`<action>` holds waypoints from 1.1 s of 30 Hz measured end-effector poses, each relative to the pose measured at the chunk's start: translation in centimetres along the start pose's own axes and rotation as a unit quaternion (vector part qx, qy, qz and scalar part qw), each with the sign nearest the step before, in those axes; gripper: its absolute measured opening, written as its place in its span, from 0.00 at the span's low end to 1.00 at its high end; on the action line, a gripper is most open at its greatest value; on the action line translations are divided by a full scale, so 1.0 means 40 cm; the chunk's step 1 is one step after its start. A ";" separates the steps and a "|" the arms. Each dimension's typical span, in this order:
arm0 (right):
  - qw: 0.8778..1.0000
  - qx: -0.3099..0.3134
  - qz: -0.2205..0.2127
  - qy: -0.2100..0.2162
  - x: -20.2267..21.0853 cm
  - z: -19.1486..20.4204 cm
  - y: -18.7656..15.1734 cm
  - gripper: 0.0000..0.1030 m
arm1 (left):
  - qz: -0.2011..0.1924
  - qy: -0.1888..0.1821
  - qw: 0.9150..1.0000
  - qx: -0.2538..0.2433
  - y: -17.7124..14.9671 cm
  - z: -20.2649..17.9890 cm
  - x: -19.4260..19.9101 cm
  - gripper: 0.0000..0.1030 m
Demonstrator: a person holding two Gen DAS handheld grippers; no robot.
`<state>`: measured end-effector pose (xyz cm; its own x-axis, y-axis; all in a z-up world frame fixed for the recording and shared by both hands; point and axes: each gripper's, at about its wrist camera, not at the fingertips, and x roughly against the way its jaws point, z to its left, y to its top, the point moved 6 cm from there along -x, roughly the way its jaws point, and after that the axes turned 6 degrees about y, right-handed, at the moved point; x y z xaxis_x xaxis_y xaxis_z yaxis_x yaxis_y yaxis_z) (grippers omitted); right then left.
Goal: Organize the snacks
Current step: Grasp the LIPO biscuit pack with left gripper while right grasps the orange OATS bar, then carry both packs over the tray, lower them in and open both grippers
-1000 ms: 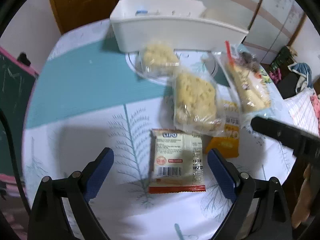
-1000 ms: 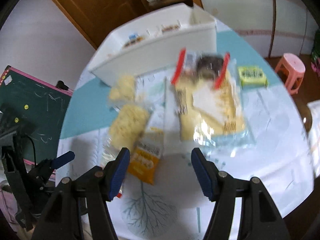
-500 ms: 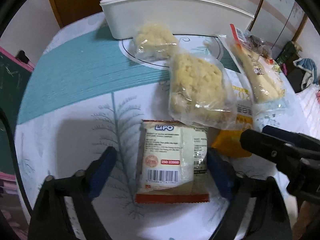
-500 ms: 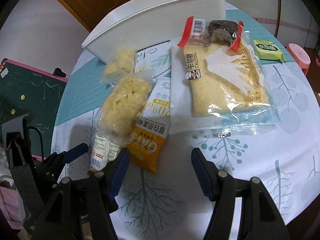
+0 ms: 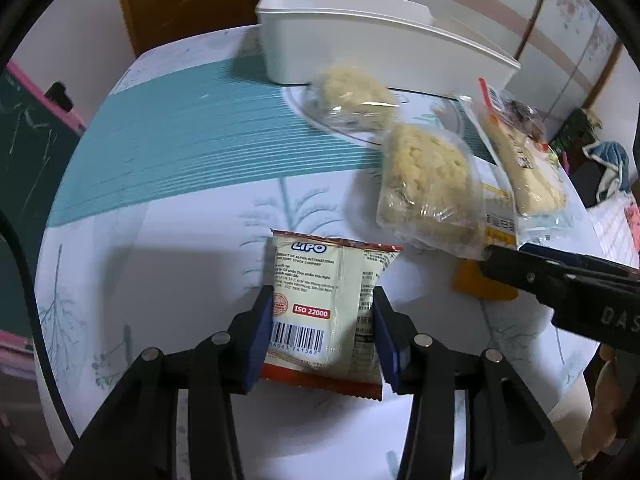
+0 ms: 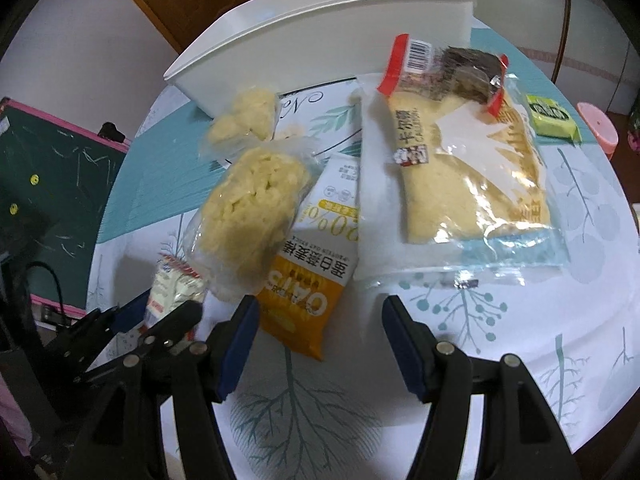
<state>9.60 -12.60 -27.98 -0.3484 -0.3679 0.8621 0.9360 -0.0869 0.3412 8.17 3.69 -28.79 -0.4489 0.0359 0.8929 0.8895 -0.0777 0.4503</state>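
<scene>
A white and red LIPO snack packet (image 5: 316,304) lies on the leaf-patterned table. My left gripper (image 5: 321,320) is closing on it; both blue pads press its sides and its right edge has buckled. In the right wrist view the same packet (image 6: 172,288) shows at the lower left. My right gripper (image 6: 320,336) stands open just above the table, with the near end of an orange oats packet (image 6: 308,280) by its left pad. Two clear packs of puffed rice cake (image 6: 252,216) (image 6: 248,116) lie further back, one overlapping the oats packet. A white bin (image 6: 320,40) stands behind them.
A large clear bag of yellow cake (image 6: 468,168) lies to the right, with a small green packet (image 6: 552,116) beyond it. A green chalkboard (image 6: 52,184) stands off the table's left edge and a pink stool (image 6: 600,128) off the right. The right gripper's arm (image 5: 560,280) is close beside the left gripper.
My left gripper came down over the LIPO packet and its jaws closed from wide apart onto the packet's sides. My right gripper drew nearer to the oats packet, still open.
</scene>
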 end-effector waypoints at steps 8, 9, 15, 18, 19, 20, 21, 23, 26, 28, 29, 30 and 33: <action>0.998 0.038 -0.002 -0.057 -0.052 0.062 0.034 0.63 | -0.002 -0.002 1.000 0.006 -0.011 0.027 0.001 0.44; 0.996 0.048 -0.003 -0.069 -0.061 0.073 0.037 0.63 | -0.002 -0.002 1.000 0.005 -0.012 0.024 0.000 0.44; 0.987 0.122 -0.020 -0.107 -0.084 0.116 0.027 0.51 | -0.005 -0.009 1.000 0.004 -0.017 0.032 0.001 0.44; 0.986 0.137 -0.020 -0.095 -0.070 0.107 0.010 0.45 | -0.005 -0.011 1.000 0.003 -0.019 0.033 0.002 0.44; 0.986 0.139 -0.018 -0.090 -0.065 0.104 0.005 0.44 | -0.006 -0.010 1.000 0.002 -0.019 0.032 0.003 0.44; 0.987 0.140 -0.017 -0.082 -0.056 0.096 -0.006 0.43 | -0.007 -0.009 1.000 0.001 -0.020 0.031 0.004 0.44; 0.987 0.139 -0.015 -0.074 -0.049 0.091 -0.015 0.43 | -0.007 -0.008 1.000 0.000 -0.021 0.030 0.005 0.44; 0.990 0.130 -0.008 -0.048 -0.033 0.081 -0.033 0.41 | -0.008 -0.004 1.000 -0.002 -0.025 0.029 0.006 0.44; 0.994 0.111 -0.008 -0.012 -0.006 0.072 -0.050 0.41 | -0.004 -0.005 1.000 0.002 -0.031 0.028 0.010 0.44; 0.994 0.108 -0.016 0.002 0.015 0.072 -0.062 0.41 | 0.000 -0.010 1.000 0.007 -0.038 0.027 0.016 0.44; 0.994 0.106 -0.023 0.012 0.029 0.075 -0.063 0.41 | 0.002 -0.015 1.000 0.011 -0.042 0.029 0.021 0.44; 0.994 0.105 -0.029 0.018 0.041 0.077 -0.066 0.41 | 0.002 -0.019 1.000 0.014 -0.045 0.030 0.027 0.44; 0.992 0.108 -0.056 0.040 0.090 0.084 -0.063 0.40 | -0.016 -0.027 0.999 0.019 -0.045 0.030 0.064 0.44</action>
<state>5.83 -10.59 -24.47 -0.4368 -0.4401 0.7845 0.8559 0.0650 0.5130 5.54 5.11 -27.31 -0.4735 0.0916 0.8760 0.8775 -0.0369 0.4782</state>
